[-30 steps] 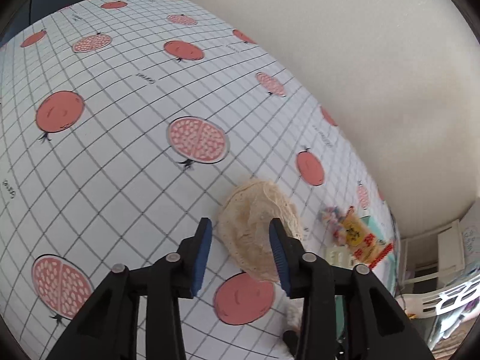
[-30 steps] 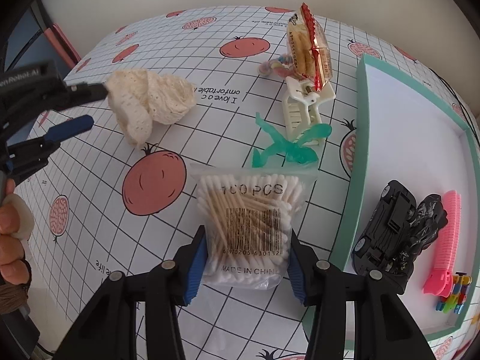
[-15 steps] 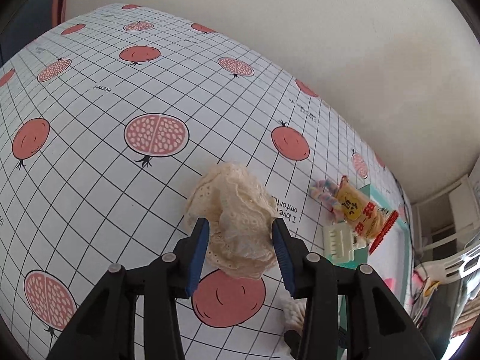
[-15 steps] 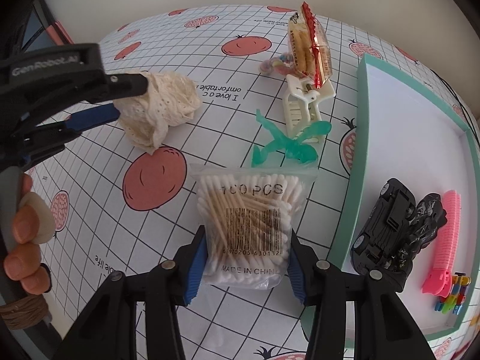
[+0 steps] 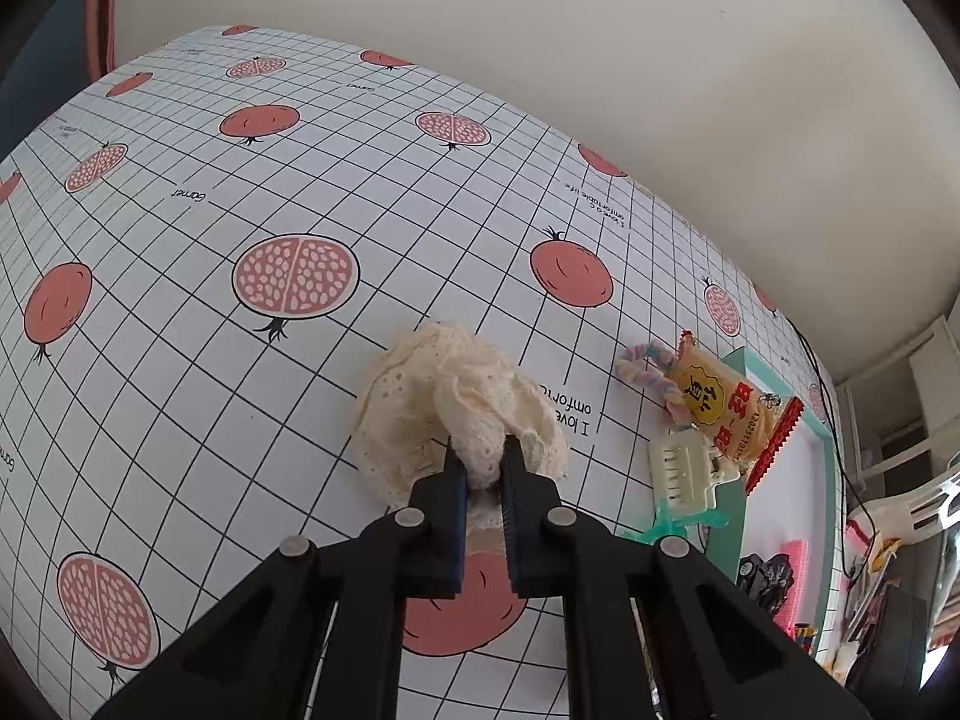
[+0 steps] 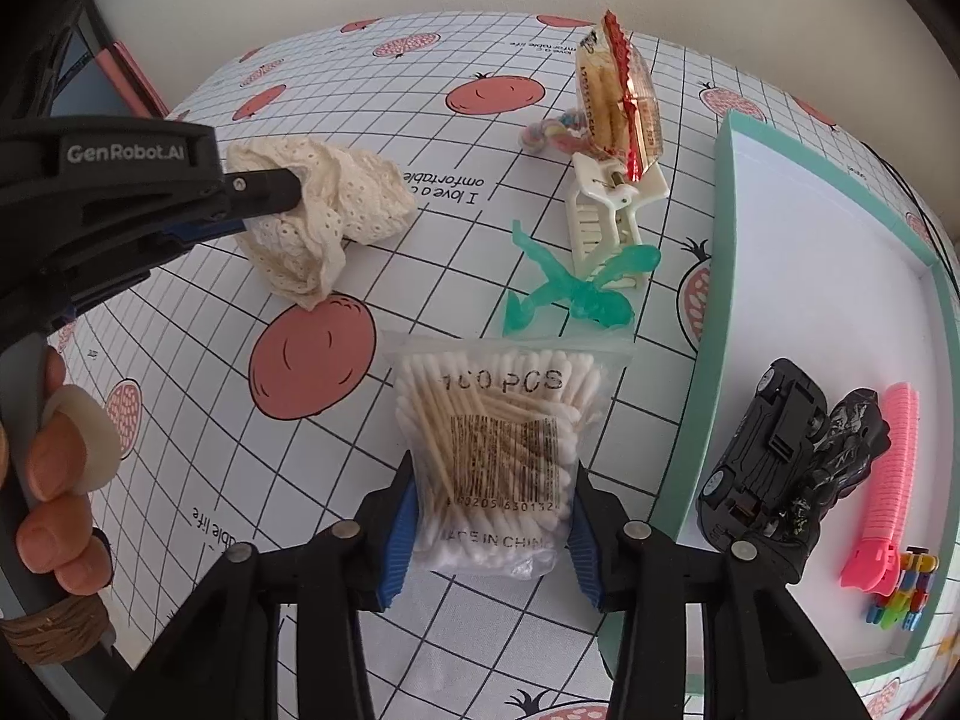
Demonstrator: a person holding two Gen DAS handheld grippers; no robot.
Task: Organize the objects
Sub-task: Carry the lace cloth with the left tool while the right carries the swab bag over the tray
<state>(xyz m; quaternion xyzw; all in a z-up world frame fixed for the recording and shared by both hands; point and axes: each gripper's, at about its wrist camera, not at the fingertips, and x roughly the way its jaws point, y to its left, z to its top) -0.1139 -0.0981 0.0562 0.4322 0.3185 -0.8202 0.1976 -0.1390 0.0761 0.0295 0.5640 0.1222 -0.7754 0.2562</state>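
The cream lace cloth [image 5: 456,408] lies bunched on the table [image 5: 180,312], beside a printed red pomegranate, and the left hand-held gripper [image 5: 480,468] has its fingers pinched almost together on a fold of it. The right wrist view shows the same grasp from the side: the black fingers of the left hand-held gripper [image 6: 294,183] bite into the lace cloth [image 6: 336,210], whose loose end hangs down to the table [image 6: 180,468]. A person's hand [image 6: 54,480] holds the handle at that view's left edge.

The right hand-held gripper [image 6: 489,516] stands wide open, its blue pads to either side of a clear bag of cotton swabs [image 6: 498,450] printed "100 PCS"; whether the pads touch the bag cannot be told. The left wrist view does not show this bag.

Beyond the bag lies a translucent green toy figure [image 6: 570,288], touching a cream hair claw clip [image 6: 606,216]. A packet of biscuits [image 6: 618,102] leans on the clip, with a pastel twisted hair tie [image 6: 552,126] just beside it. The left wrist view shows the packet's yellow printed face [image 5: 720,408], the clip [image 5: 684,468] and the hair tie [image 5: 648,366].

To the right sits a teal-rimmed white tray [image 6: 708,312] holding a black toy car [image 6: 774,438], a dark glossy item against it that I cannot identify, a pink comb [image 6: 888,480] and small coloured pieces [image 6: 900,594].
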